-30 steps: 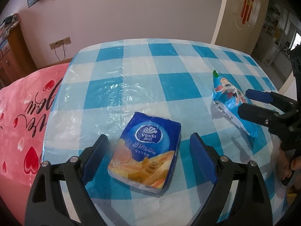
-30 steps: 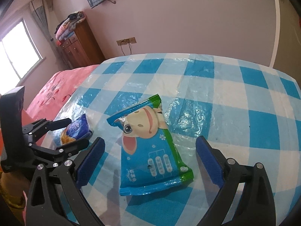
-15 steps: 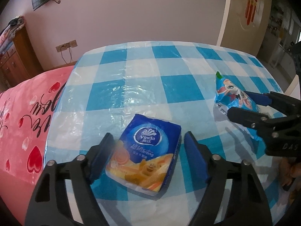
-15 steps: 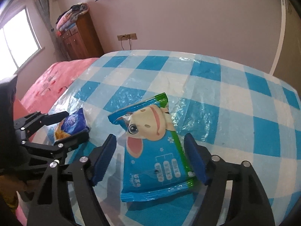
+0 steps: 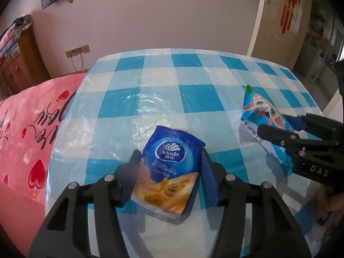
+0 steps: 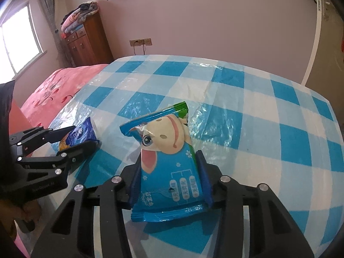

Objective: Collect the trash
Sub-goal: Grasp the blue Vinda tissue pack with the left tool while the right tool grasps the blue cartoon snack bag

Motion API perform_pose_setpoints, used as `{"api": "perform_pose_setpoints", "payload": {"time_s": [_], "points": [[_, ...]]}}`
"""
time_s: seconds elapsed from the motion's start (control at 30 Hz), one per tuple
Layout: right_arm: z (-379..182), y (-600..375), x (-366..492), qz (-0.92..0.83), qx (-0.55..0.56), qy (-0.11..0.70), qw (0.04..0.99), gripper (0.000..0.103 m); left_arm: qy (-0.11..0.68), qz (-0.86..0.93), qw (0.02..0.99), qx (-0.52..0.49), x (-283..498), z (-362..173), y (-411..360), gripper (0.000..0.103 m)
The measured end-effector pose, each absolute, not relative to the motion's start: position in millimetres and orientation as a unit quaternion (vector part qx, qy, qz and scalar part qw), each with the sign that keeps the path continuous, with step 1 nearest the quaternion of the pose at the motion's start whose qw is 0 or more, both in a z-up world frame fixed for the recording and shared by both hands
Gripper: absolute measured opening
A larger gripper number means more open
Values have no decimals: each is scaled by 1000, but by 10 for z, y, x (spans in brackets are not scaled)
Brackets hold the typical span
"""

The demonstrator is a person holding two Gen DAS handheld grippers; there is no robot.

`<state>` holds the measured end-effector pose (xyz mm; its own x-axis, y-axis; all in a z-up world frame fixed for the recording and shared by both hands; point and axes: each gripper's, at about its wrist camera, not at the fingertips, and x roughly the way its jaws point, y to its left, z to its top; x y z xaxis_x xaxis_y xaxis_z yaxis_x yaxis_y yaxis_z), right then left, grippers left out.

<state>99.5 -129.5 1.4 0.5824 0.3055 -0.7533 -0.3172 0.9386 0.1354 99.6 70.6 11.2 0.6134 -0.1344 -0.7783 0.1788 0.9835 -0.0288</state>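
Observation:
A blue and orange Vinda tissue pack [image 5: 169, 165] lies near the front left of the table with the blue-checked plastic cover [image 5: 193, 99]. My left gripper [image 5: 169, 151] has a pad pressed on each long side of it, and its jaws are closing. To the right, a blue snack packet with a cartoon animal [image 6: 165, 142] stands bulged up between the pads of my right gripper [image 6: 168, 158], whose jaws are closing on it. In the right wrist view the left gripper [image 6: 83, 136] and the tissue pack [image 6: 82, 132] show at the left.
A bed with a pink heart-print blanket [image 5: 32, 129] runs along the table's left edge. A wooden cabinet [image 6: 88, 40] stands by the far wall and a door [image 5: 279, 10] at the back right. A hand [image 6: 28, 210] holds the left gripper's handle.
Both grippers have gone from wide open to pressing on their packs. The snack packet has buckled upward between the right pads. Neither hand has moved much.

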Motion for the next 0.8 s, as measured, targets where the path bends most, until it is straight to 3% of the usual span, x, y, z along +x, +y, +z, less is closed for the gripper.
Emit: {"api": "perform_pose_setpoints", "payload": {"time_s": [0.8], "points": [[144, -1510, 108, 161, 60, 410, 896, 43, 409, -120, 903, -50, 215, 331, 879, 52]]}}
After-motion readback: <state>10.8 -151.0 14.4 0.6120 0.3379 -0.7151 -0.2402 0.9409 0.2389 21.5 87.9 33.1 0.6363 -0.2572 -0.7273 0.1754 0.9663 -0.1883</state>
